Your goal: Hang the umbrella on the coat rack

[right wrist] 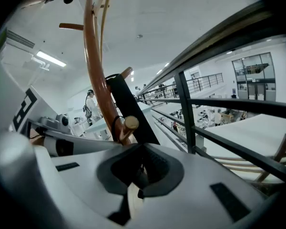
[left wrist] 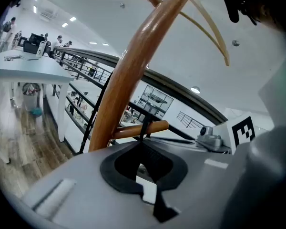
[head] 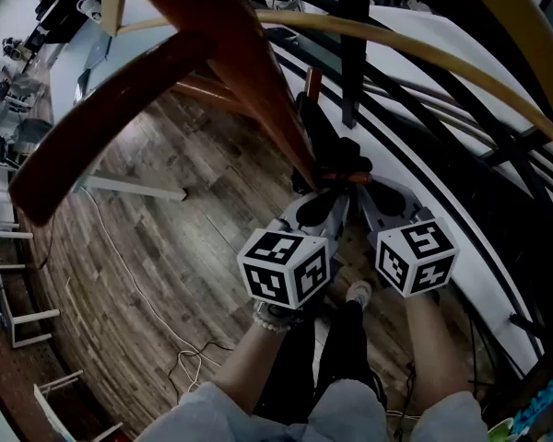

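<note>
The coat rack's brown wooden pole point(head: 249, 72) rises through the head view, and a short peg point(head: 352, 179) sticks out low on it. A folded black umbrella point(head: 324, 132) stands against the pole; its thin black strap point(left wrist: 143, 128) loops over the peg point(left wrist: 150, 127). Both grippers meet at that peg. My left gripper point(head: 337, 191) is shut, and the strap runs up from its jaws point(left wrist: 144, 152). My right gripper point(head: 362, 190) is shut too, at the umbrella's lower end point(right wrist: 127, 106), just under the peg's round tip point(right wrist: 131, 123). What sits inside its jaws point(right wrist: 140, 165) is mostly hidden.
A black metal railing point(head: 352, 44) runs close behind the rack, with a white ledge point(head: 498, 63) beyond it. Pale curved rack arms point(head: 396, 44) sweep overhead. Below are plank floor point(head: 166, 228), a white table frame point(head: 134, 188), loose cables point(head: 147, 293) and the person's shoe point(head: 358, 292).
</note>
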Motion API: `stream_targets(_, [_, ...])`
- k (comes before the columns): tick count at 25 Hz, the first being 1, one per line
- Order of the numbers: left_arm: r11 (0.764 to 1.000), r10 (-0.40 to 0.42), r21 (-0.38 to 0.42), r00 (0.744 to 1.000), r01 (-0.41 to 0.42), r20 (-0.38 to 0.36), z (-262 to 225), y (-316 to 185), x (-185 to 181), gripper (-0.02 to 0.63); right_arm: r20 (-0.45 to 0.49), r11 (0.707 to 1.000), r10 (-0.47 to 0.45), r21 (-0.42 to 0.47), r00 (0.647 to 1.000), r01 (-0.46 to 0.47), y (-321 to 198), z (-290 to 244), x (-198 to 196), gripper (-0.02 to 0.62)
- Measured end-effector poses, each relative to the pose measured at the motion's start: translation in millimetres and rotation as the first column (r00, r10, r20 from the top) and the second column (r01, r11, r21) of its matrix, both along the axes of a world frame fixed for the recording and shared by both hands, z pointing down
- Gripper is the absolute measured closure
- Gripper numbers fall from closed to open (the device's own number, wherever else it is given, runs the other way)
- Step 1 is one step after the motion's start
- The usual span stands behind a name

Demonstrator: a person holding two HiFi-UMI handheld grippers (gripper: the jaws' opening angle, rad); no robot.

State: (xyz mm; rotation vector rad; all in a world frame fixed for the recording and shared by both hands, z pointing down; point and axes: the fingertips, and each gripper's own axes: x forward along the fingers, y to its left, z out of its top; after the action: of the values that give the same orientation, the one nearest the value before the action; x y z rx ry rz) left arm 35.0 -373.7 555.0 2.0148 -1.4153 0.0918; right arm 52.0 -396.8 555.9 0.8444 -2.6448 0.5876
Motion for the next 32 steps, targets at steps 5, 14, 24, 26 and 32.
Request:
stream_targets(5, [1.000, -0.024, -0.012, 0.999, 0.025, 0.026, 8.0, 0.8, -9.8, 0.601, -0.022, 1.000, -0.031, 0.000, 0.999, 0.031, 1.1, 7.7, -13.3, 0.595])
stream_targets(14, [0.997, -0.060, -0.037, 0.997, 0.062, 0.039, 20.5, 1.9, -25.2, 0.601, -0.074, 0.996, -0.087, 0.007, 0.993, 0.088, 1.4, 18.9, -30.2, 0.595])
stream_targets(24, [0.995, -0.050, -0.081, 0.996, 0.056, 0.070, 40.8, 1.9, -28.3, 0.601, -0.118, 0.995, -0.103, -0.020, 0.988, 0.102, 1.5, 39.5, -36.3, 0.595])
stream_targets(26, [0.995, -0.046, -0.086, 0.997, 0.052, 0.069, 44.1, 1.2, -28.5, 0.601, -0.124, 0.994, -0.110, -0.021, 0.986, 0.108, 1.7, 42.9, -37.8, 0.594])
stream_targets(32, [0.996, -0.026, -0.076, 0.994, 0.035, 0.111, 47.7, -2.5, -29.5, 0.601, -0.140, 0.991, -0.131, -0.016, 0.981, 0.130, 2.3, 47.2, -43.5, 0.594])
